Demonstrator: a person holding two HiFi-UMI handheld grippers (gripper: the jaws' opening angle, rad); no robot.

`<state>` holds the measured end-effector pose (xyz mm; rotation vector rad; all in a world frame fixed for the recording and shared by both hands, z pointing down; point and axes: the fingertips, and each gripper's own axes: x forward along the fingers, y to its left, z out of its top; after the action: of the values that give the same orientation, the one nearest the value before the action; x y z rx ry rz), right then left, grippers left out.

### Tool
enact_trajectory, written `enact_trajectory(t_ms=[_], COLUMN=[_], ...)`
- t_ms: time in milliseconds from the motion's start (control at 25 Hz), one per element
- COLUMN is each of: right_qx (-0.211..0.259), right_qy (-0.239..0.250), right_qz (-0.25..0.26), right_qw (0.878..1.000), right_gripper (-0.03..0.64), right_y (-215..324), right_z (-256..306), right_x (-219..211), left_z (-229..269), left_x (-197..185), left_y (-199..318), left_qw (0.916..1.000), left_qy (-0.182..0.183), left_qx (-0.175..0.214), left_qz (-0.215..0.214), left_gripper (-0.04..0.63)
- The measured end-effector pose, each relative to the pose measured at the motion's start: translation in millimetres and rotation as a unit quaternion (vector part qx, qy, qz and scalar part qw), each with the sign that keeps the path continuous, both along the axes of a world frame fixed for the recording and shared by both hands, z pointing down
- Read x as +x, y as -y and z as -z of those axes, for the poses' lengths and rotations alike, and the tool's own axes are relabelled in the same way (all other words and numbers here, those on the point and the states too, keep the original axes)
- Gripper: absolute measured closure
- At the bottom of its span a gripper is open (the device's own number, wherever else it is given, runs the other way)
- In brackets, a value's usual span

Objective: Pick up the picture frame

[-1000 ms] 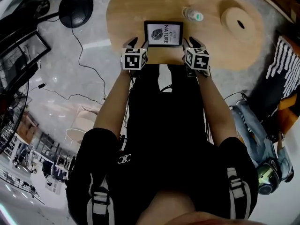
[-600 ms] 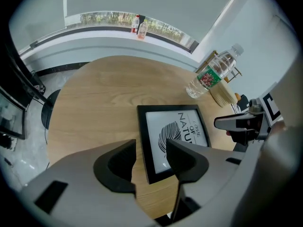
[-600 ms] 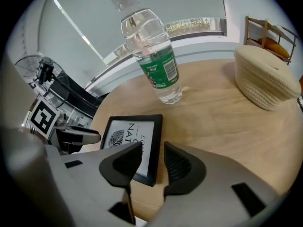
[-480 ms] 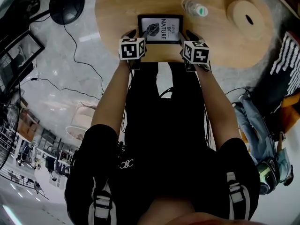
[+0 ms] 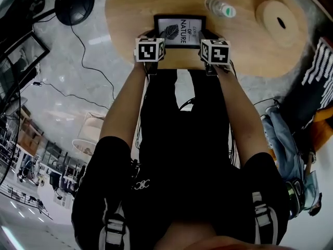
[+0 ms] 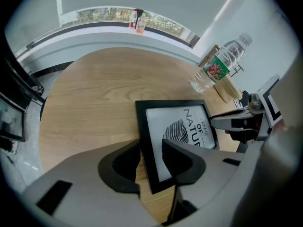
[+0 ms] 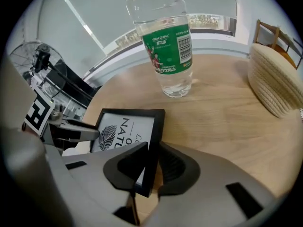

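Left hand-held gripper (image 5: 152, 39) and right hand-held gripper (image 5: 210, 40) flank the picture frame (image 5: 180, 29), jaws just closing over its edges; bottle (image 5: 219, 8) beyond.

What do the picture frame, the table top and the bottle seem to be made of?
The black rectangular picture frame: matt black border, painted wood or plastic, unclear. The rounded light-brown table top: wood or veneer, grain lines show. The clear bottle with green label: likely glossy plastic, see-through.

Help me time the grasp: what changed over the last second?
Both grippers came down over the picture frame: the left gripper straddles its left rail, the right gripper its right rail. Both pairs of jaws have just been closing; the right's look pressed on the rail, the left's not quite. Frame, water bottle and woven basket stayed put on the table.
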<state>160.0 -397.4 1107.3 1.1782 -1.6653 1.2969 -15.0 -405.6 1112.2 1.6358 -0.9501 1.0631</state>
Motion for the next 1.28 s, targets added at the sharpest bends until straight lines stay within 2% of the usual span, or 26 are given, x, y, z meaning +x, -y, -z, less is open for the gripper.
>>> enact_trajectory(t_ms=[160, 280, 400, 520, 680, 800, 920, 1160, 1280], right_qx=[-0.009, 0.017, 0.051, 0.094, 0.167, 0.231, 0.299, 0.431, 0.477], right_qy=[0.002, 0.008, 0.009, 0.011, 0.010, 0.010, 0.005, -0.011, -0.028], right_qz=[-0.011, -0.005, -0.001, -0.001, -0.005, -0.011, -0.017, -0.015, -0.016], right_qw=[1.000, 1.000, 0.999, 0.995, 0.986, 0.973, 0.954, 0.902, 0.878], right_gripper=[0.539, 0.546, 0.554, 0.555, 0.557, 0.555, 0.555, 0.555, 0.555], right_y=[0.3, -3.8, -8.2, -11.5, -12.5, 0.4, 14.1, 33.2, 33.8], right_z=[23.5, 67.2, 128.2, 198.4, 298.6, 367.1, 445.5, 594.0, 651.3], right_x=[-7.1, -12.3, -14.2, -20.0, -37.3, -52.8, -59.6, -59.7, -59.7], left_z=[28.3, 74.2, 132.7, 202.2, 303.4, 371.3, 447.1, 585.7, 639.0], left_x=[-13.8, -21.6, -25.3, -31.5, -49.4, -65.1, -72.1, -71.1, -70.7], left_y=[-2.0, -8.6, -14.0, -15.5, -15.6, -6.2, 4.3, 20.9, 19.7], left_qw=[0.9994, 0.9989, 0.9976, 0.9942, 0.9843, 0.9715, 0.9534, 0.9099, 0.8936], left_qy=[-0.015, -0.013, -0.019, -0.023, -0.027, -0.033, -0.047, -0.059, -0.063], left_qx=[0.003, 0.026, 0.050, 0.094, 0.169, 0.231, 0.295, 0.409, 0.444], left_qz=[0.030, 0.036, 0.044, 0.046, 0.045, 0.043, 0.045, 0.038, 0.025], left_gripper=[0.455, 0.507, 0.509, 0.511, 0.511, 0.511, 0.511, 0.511, 0.511])
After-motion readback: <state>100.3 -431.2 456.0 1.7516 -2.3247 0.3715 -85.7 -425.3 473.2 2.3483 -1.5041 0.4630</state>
